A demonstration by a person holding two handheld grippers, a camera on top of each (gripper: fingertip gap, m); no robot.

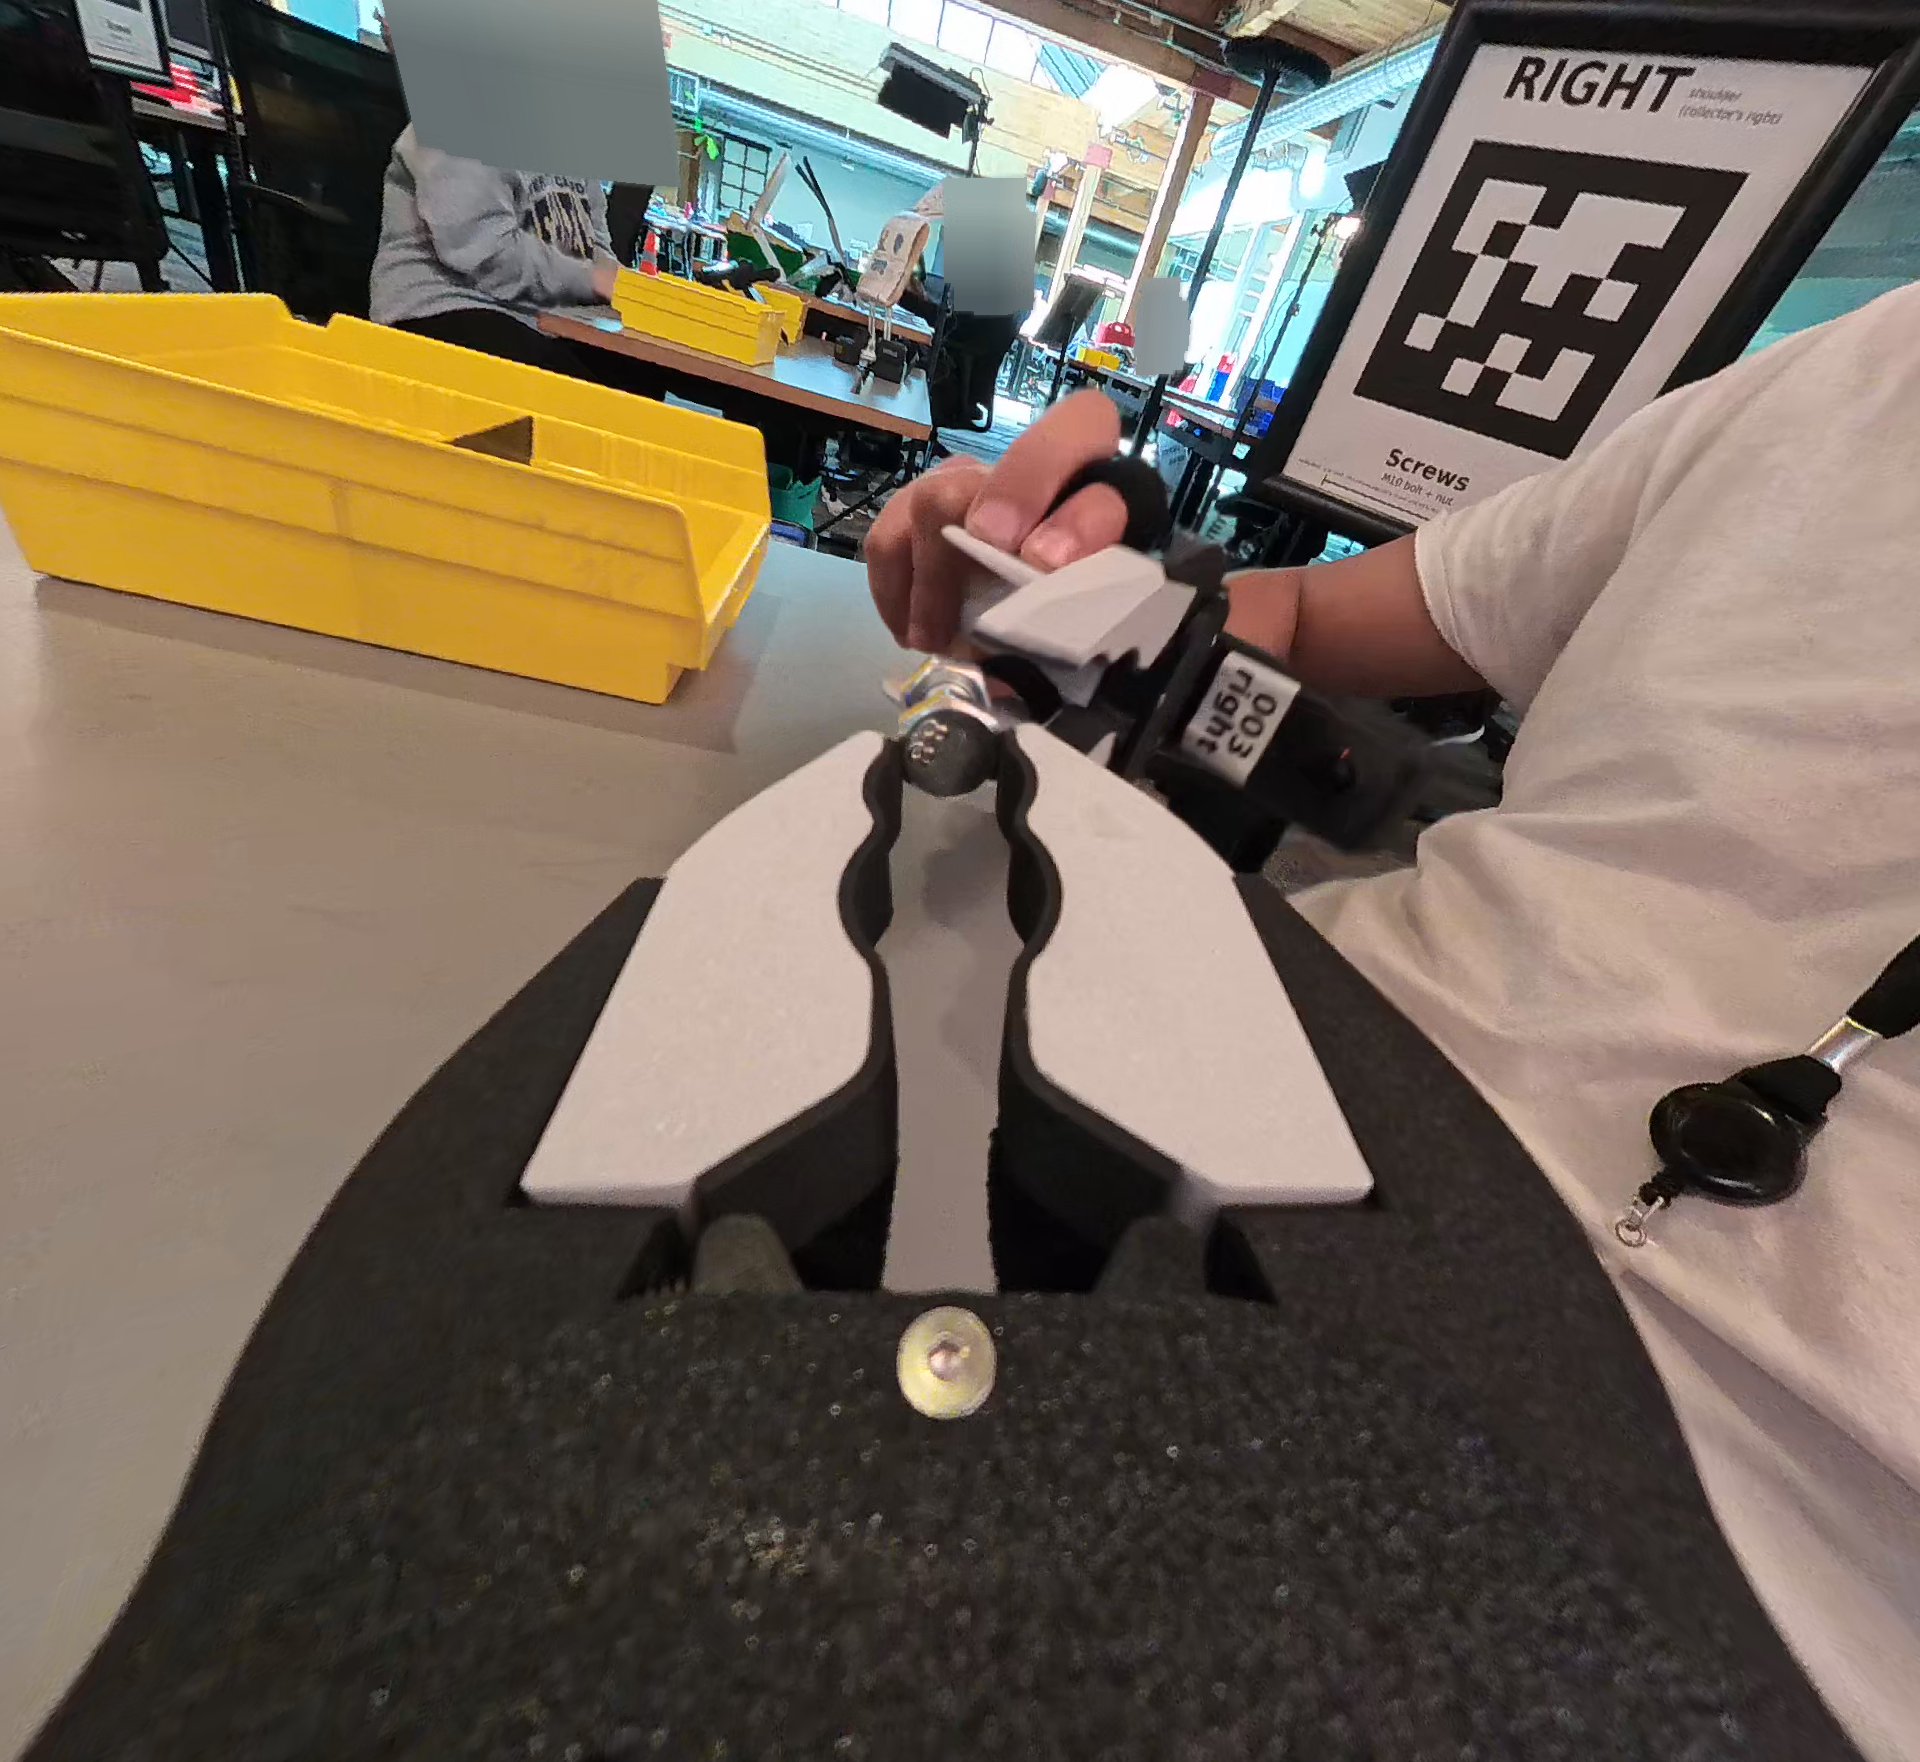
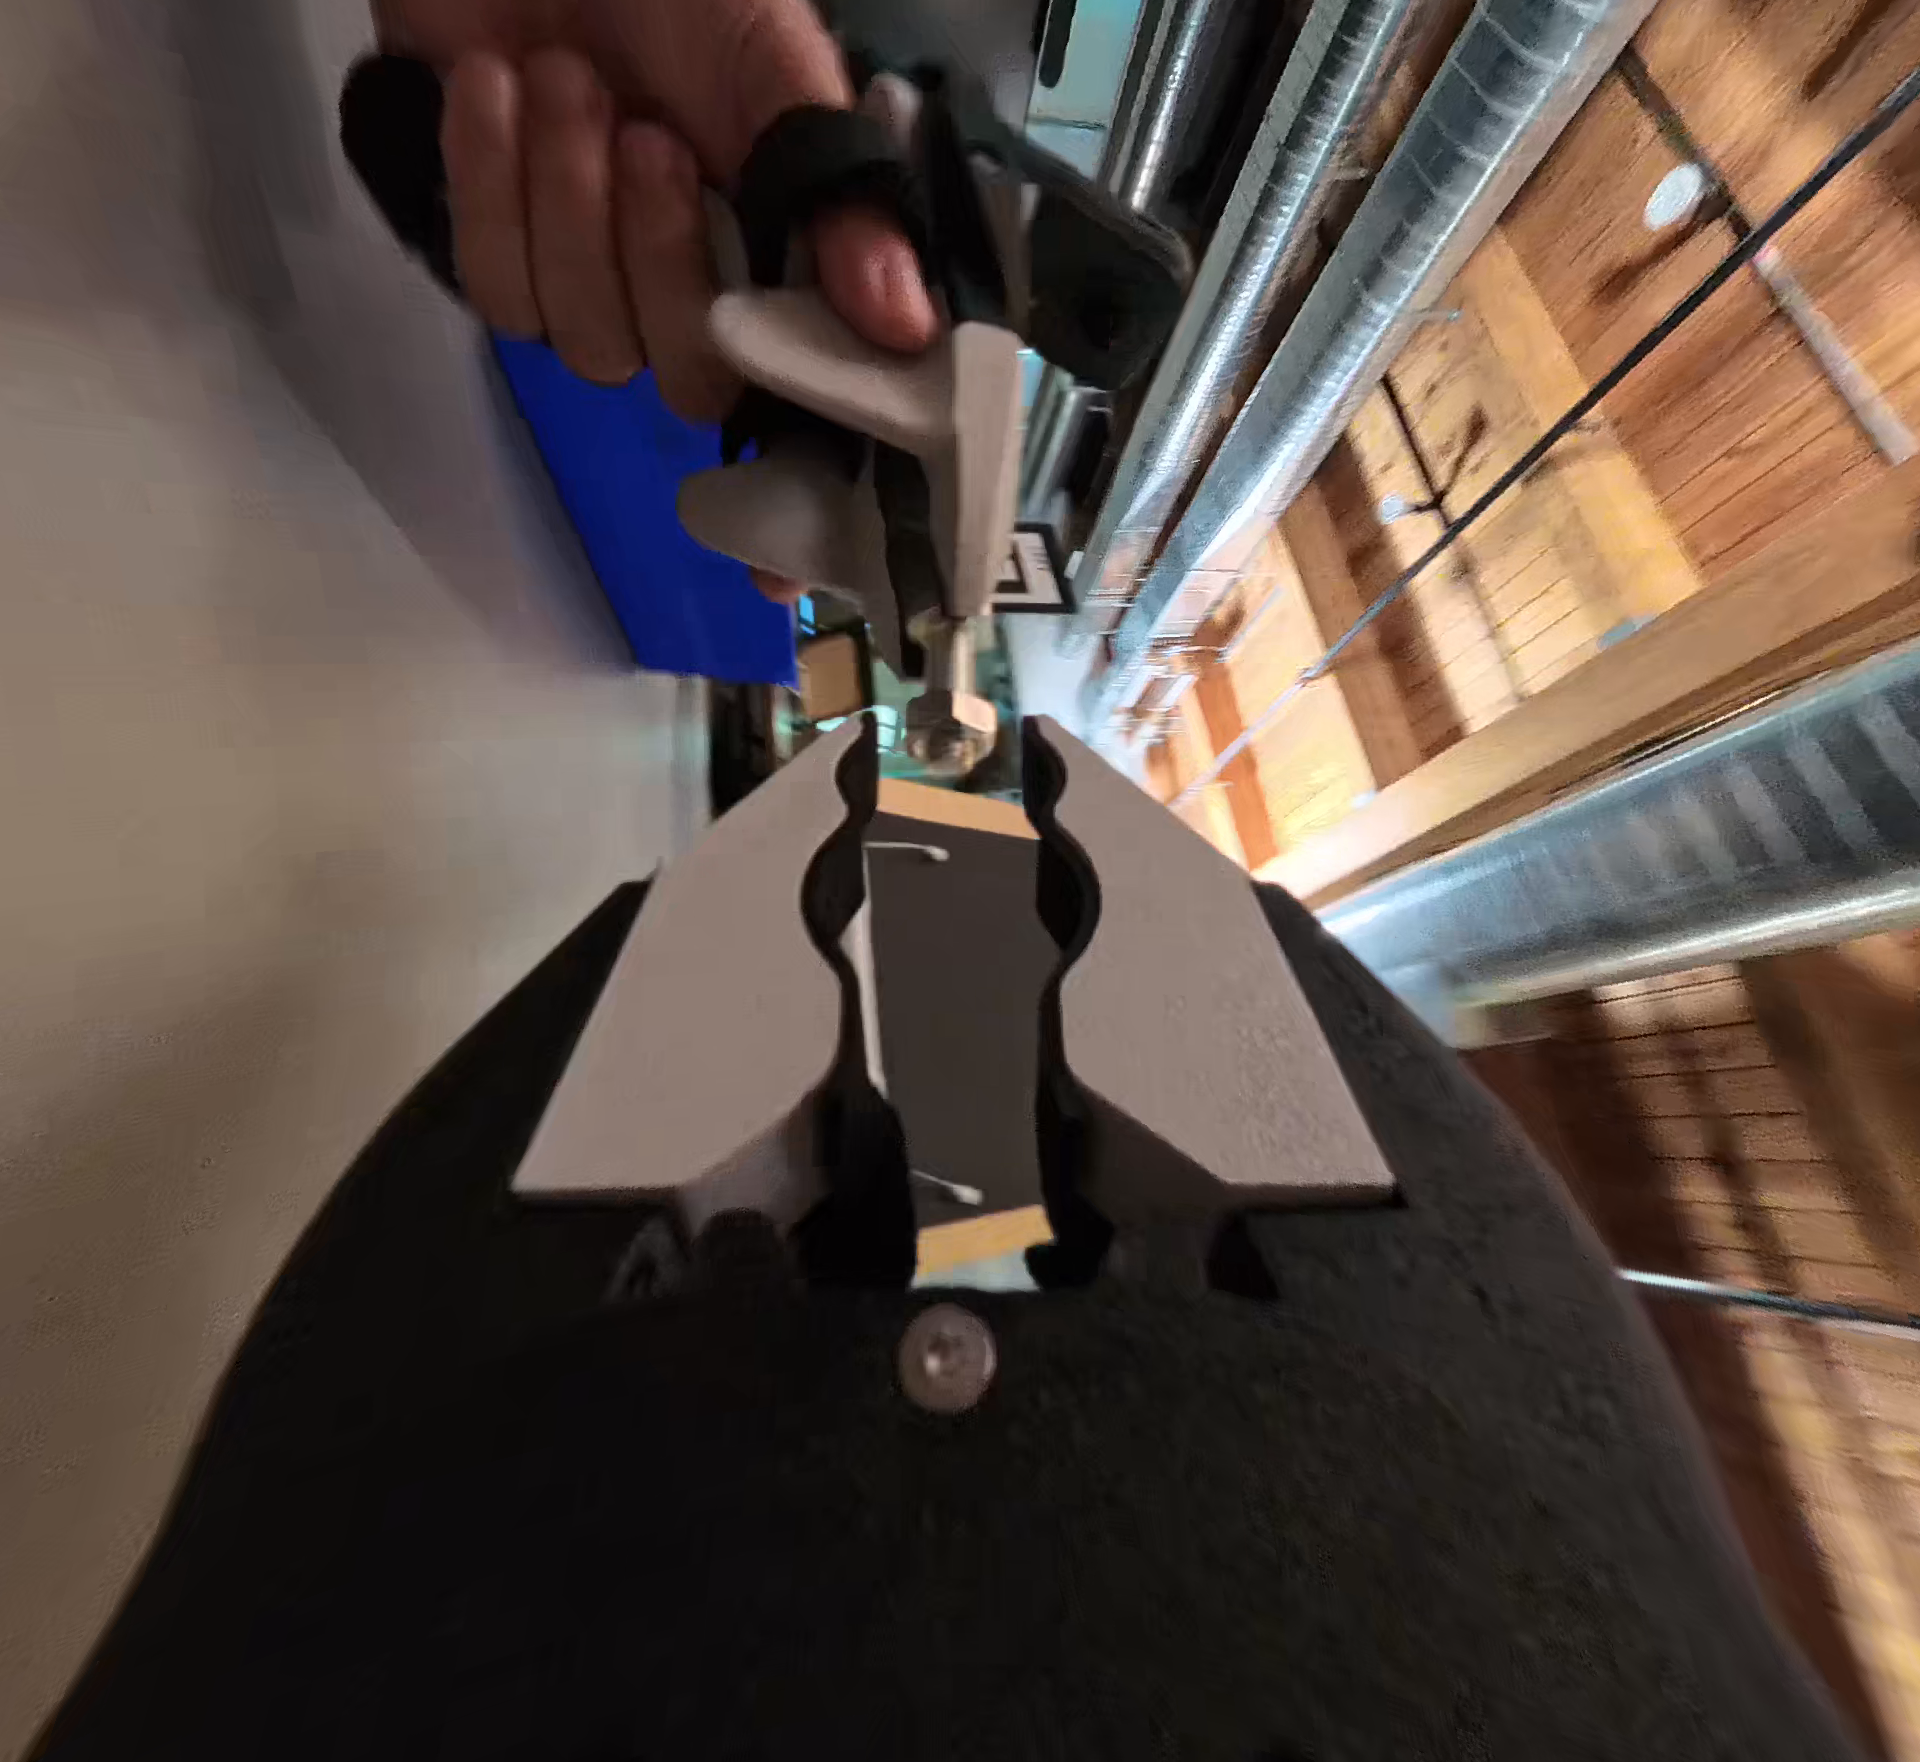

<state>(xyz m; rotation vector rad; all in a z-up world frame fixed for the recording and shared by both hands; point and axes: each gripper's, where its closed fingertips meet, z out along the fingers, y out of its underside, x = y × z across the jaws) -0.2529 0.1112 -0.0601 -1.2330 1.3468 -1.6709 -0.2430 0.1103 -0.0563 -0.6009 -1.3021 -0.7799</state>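
Observation:
My left gripper point(image 1: 948, 756) is shut on the round head of a steel bolt point(image 1: 943, 762), a little above the grey table point(image 1: 312, 881). A hex nut point(image 1: 940, 682) sits on the bolt's shank just beyond the head. The right gripper point(image 1: 1003, 668), held in a hand, reaches the nut from the right. In the right wrist view my right gripper point(image 2: 948, 738) is open. The nut point(image 2: 951, 725) stands between its fingertips with a gap on each side. The bolt's shank point(image 2: 951, 663) runs up to the left gripper point(image 2: 914, 611), which holds it.
A yellow bin point(image 1: 364, 507) stands on the table at the left. A framed black-and-white marker sign point(image 1: 1558, 278) stands at the back right. A person in a white shirt point(image 1: 1662, 829) is close on the right. A blue bin point(image 2: 644, 528) shows in the right wrist view. Both grippers' tips are close together, under 4 cm apart.

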